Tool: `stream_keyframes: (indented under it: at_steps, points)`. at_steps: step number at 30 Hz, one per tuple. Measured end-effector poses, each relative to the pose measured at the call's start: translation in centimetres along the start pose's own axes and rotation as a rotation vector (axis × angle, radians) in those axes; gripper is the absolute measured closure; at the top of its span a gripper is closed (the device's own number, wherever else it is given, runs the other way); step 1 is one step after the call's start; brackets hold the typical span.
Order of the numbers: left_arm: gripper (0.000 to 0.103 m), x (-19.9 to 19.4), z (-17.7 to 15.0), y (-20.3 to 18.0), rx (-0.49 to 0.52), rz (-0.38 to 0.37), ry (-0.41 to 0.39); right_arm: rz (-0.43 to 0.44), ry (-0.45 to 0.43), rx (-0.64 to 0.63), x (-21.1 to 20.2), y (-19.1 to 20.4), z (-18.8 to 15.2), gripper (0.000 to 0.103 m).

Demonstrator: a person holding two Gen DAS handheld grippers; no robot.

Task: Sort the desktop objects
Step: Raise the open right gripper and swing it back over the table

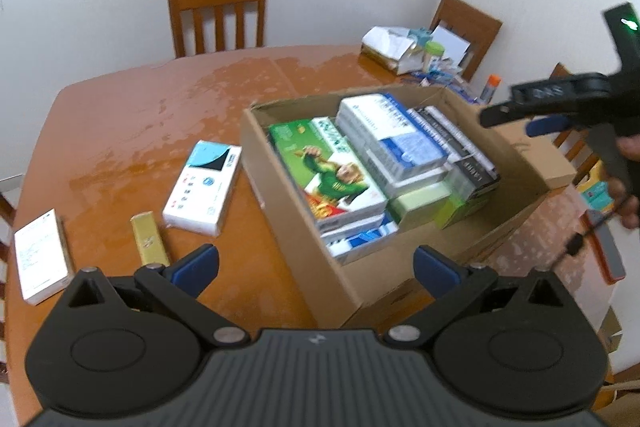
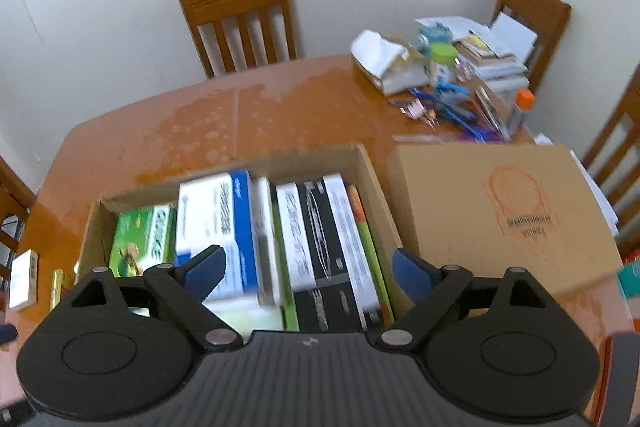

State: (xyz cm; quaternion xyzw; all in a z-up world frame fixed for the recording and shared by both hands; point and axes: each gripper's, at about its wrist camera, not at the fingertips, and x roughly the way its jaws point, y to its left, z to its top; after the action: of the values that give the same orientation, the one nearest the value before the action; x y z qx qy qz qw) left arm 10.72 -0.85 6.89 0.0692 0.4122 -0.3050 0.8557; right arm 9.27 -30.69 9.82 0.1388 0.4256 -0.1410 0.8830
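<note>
An open cardboard box (image 1: 280, 187) on the wooden table holds several packed boxes, among them a green one (image 1: 332, 171). Left of it lie a white and blue box (image 1: 202, 187), a gold bar-shaped pack (image 1: 149, 239) and a white box (image 1: 40, 259). My left gripper (image 1: 316, 267) is open and empty, above the table at the carton's near corner. My right gripper (image 2: 308, 267) is open and empty, above the carton (image 2: 372, 179); it also shows in the left wrist view (image 1: 520, 115) over the carton's right side. The white box (image 2: 24, 279) and gold pack (image 2: 56, 287) show at far left.
The carton's flap (image 2: 500, 211) lies open to the right. A clutter of papers, pens, a jar and a glue stick (image 2: 460, 79) fills the far right corner. Wooden chairs (image 2: 240, 19) stand around the table. Bare tabletop (image 1: 160, 99) lies beyond the loose boxes.
</note>
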Motion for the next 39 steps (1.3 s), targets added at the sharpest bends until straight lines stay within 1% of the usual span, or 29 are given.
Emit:
stream_keyframes:
  at_steps: [3,6,11,14,17,23,27,30,37,39]
  points:
    - [0.000,-0.2,-0.6,0.4,-0.005,0.031,0.021,0.022,0.016,0.010,-0.2,0.0,-1.4,0.009]
    - [0.000,-0.5,-1.2,0.8,-0.014,0.074,0.034,0.055,0.022,0.008,-0.5,0.7,-2.1,0.009]
    - [0.000,-1.8,-2.8,2.3,-0.065,0.143,0.050,0.154,0.002,-0.055,-1.4,4.2,-2.0,0.009]
    - [0.000,-2.6,-4.1,3.7,-0.101,0.170,0.059,0.238,-0.009,-0.113,-1.6,7.8,-1.5,0.009]
    - [0.000,-3.3,-5.2,5.1,-0.117,0.209,0.061,0.306,0.002,-0.182,-1.3,12.0,-1.2,0.009]
    - [0.000,-3.8,-6.6,8.1,-0.146,0.247,0.058,0.389,0.043,-0.315,-0.3,20.6,-1.3,0.009]
    - [0.000,-3.8,-7.6,10.5,-0.171,0.258,0.069,0.407,0.080,-0.391,0.6,25.3,-2.2,0.009]
    - [0.000,-3.6,-8.2,12.1,-0.194,0.253,0.080,0.406,0.105,-0.427,0.9,28.0,-3.1,0.009]
    - [0.000,-2.9,-9.5,14.6,-0.204,0.238,0.111,0.378,0.139,-0.434,0.9,30.6,-4.3,0.009]
    - [0.000,-2.7,-9.9,15.2,-0.203,0.221,0.131,0.389,0.144,-0.432,0.8,31.4,-4.9,0.009]
